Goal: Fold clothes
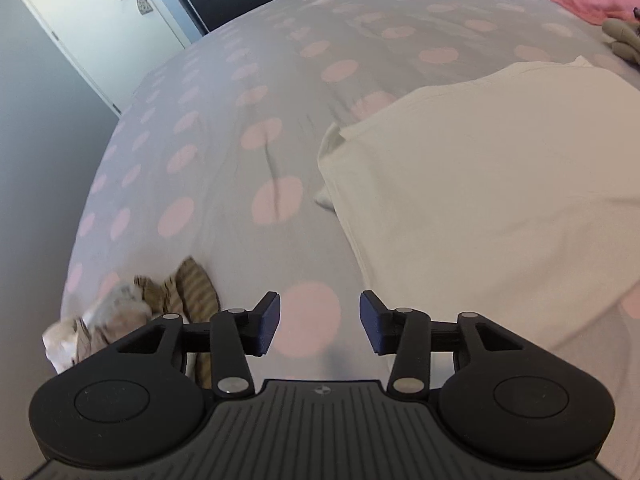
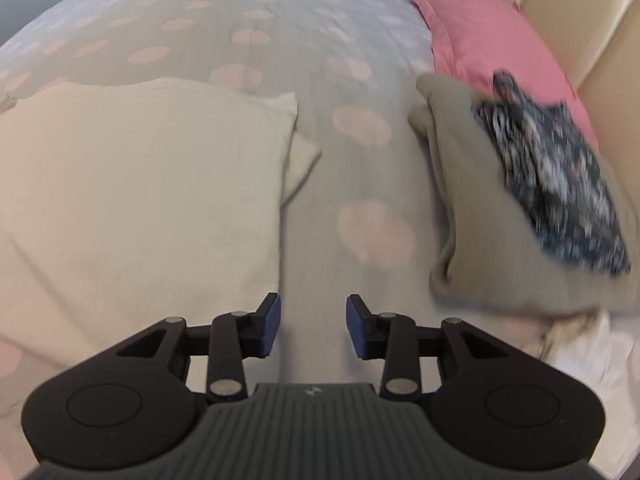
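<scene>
On the bed (image 1: 224, 92), over a grey cover with pink dots: cream garment (image 1: 480, 184) lying folded flat, right of centre in left wrist view, left of centre in right wrist view (image 2: 140, 188). Left claw (image 1: 319, 326) above bare cover just beside the garment's near edge, jaws partly apart, nothing between the blue pads (image 1: 269, 320), no cloth touched. Right claw (image 2: 313, 326) likewise partly apart and empty, over the strip of cover between the cream garment and a beige folded piece (image 2: 472, 216). Dark patterned cloth (image 2: 560, 184) on top of the beige piece, blurred, pattern not legible. Pink pillow (image 2: 480, 36) behind, against a tan padded headboard (image 2: 572, 20). Crumpled pale and brown-striped clothes (image 1: 132, 312) heaped at bed edge, left of left claw. White cloth (image 2: 580, 344) bunched at lower right in right wrist view. White door with lever handle (image 1: 92, 12) beyond the bed. Small emblem on each claw body, too small to read; no other writing or labels legible. Both views motion-blurred.
</scene>
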Demonstrator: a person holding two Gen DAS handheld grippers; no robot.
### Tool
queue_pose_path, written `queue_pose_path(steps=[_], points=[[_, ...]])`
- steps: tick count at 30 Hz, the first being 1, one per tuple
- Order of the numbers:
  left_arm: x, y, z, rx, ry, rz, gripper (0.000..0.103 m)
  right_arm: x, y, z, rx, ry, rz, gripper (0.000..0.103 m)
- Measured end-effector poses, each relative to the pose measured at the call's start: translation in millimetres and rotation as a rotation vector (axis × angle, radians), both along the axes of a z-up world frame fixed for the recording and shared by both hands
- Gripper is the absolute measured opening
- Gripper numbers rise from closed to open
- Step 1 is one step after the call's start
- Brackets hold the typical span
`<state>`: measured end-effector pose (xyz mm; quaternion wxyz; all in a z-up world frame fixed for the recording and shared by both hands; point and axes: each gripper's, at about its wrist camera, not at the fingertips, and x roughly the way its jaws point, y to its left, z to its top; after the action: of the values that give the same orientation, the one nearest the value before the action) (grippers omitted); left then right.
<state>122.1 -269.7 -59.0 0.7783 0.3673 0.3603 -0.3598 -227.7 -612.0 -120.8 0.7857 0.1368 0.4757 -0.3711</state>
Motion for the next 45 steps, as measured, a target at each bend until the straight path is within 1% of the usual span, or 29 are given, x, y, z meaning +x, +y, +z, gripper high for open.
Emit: queue_pose_path(steps=[3, 8, 13, 18, 22, 25, 30, 31, 32, 34, 35, 36, 37, 38, 40, 43, 45], points=[[-0.7, 17.4, -2.6, -0.054, 0.054, 0.052, 0.045, -16.0, 12.2, -2.7, 0.083, -0.036, -0.055, 0.040], [-2.5, 31.2, -9.2, -0.089, 0.090, 0.097, 0.045, -31.5, 19.7, -9.6, 0.154, -0.080, -0.152, 0.042], [-4.1, 32.8, -14.3, -0.089, 0.118, 0.074, 0.045, -36.1, 8.8, -14.1, 0.220, -0.136, -0.219, 0.042], [-4.3, 25.9, -20.1, -0.081, 0.131, 0.055, 0.046, -28.8, 7.0, -15.7, 0.253, -0.162, -0.206, 0.042], [-4.2, 20.9, -26.3, -0.068, 0.143, 0.044, 0.047, -22.3, 7.9, -22.8, 0.262, -0.134, -0.187, 0.042], [-3.0, 19.5, -31.5, -0.056, 0.157, 0.041, 0.047, -23.0, 5.3, -29.9, 0.278, -0.113, -0.198, 0.042], [0.4, 20.4, -39.2, -0.077, 0.202, 0.049, 0.049, -27.3, -0.7, -33.8, 0.314, -0.130, -0.227, 0.043], [1.5, 20.2, -42.6, -0.073, 0.222, 0.057, 0.049, -26.9, -0.4, -33.8, 0.314, -0.130, -0.224, 0.043], [2.5, 19.2, -46.7, -0.060, 0.247, 0.064, 0.048, -26.4, 0.1, -33.7, 0.313, -0.130, -0.220, 0.042], [3.6, 17.0, -54.5, -0.030, 0.289, 0.074, 0.033, -25.5, 0.9, -33.6, 0.312, -0.129, -0.213, 0.041], [3.7, 16.1, -57.9, -0.017, 0.303, 0.077, 0.022, -24.9, 1.3, -33.5, 0.310, -0.127, -0.211, 0.040], [4.2, 15.6, -60.9, -0.006, 0.318, 0.084, 0.014, -24.4, 1.8, -33.4, 0.308, -0.125, -0.208, 0.032], [4.8, 14.7, -63.9, 0.012, 0.332, 0.095, 0.011, -23.6, 2.4, -33.7, 0.302, -0.116, -0.205, 0.022], [4.3, 13.6, -66.6, 0.030, 0.333, 0.097, 0.008, -23.0, 3.1, -33.9, 0.294, -0.109, -0.201, 0.019], [2.2, 11.6, -69.7, 0.059, 0.323, 0.091, 0.008, -21.9, 3.3, -35.4, 0.290, -0.101, -0.190, 0.016], [-0.8, 9.4, -68.8, 0.087, 0.307, 0.084, 0.008, -19.4, 4.6, -36.0, 0.272, -0.079, -0.166, 0.017], [-2.0, 9.0, -67.2, 0.103, 0.298, 0.083, 0.010, -19.6, 4.7, -35.1, 0.266, -0.067, -0.169, 0.018]])
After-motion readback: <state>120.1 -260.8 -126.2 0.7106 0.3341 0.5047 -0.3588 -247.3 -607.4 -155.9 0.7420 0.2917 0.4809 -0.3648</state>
